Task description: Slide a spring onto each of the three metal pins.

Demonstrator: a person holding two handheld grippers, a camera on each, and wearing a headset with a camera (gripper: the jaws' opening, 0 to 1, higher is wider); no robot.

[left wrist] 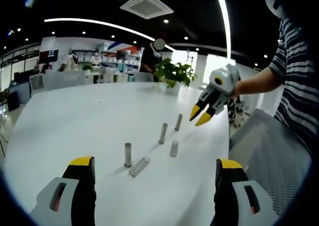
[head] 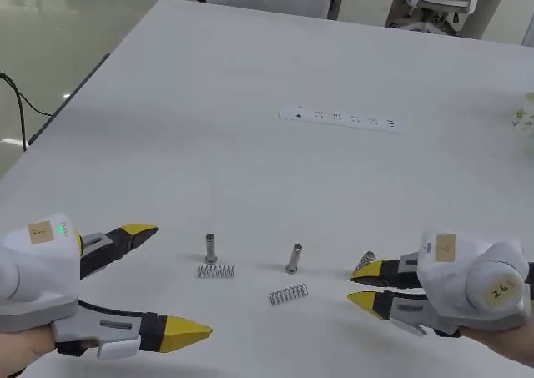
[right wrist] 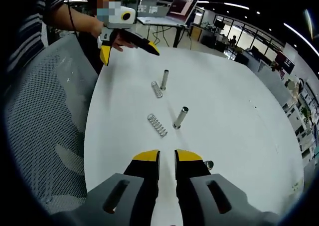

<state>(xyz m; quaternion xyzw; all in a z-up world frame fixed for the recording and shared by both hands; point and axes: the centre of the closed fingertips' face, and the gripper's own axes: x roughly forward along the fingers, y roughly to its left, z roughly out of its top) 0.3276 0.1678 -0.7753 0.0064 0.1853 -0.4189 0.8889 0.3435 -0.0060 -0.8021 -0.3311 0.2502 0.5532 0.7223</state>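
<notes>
White counter (head: pixel 250 78), carrying a long white power strip (head: pixel 342 118). Left hand-held gripper (head: pixel 179 280), yellow-tipped: jaws wide apart, empty, near-left of the strip. Right hand-held gripper (head: pixel 357 284): jaws almost together, empty, nearer than the strip. Left grey metal pin (head: pixel 210 247) and right grey metal pin (head: pixel 294 259): upright, nearer than the strip. Left steel coil spring (head: pixel 216 270) and right steel coil spring (head: pixel 289 294): loose, lying just beyond the pins from the strip.

Three short grey metal pins stand on end in a row along the bench's near edge: left pin (head: pixel 210 247), middle pin (head: pixel 294 259) and right pin (head: pixel 365 262), the last partly hidden. Two coil springs lie flat, unmounted. The first spring (head: pixel 216 270) lies just before the left pin; the second spring (head: pixel 289 294) lies near the middle pin, on its near-edge side.
</notes>
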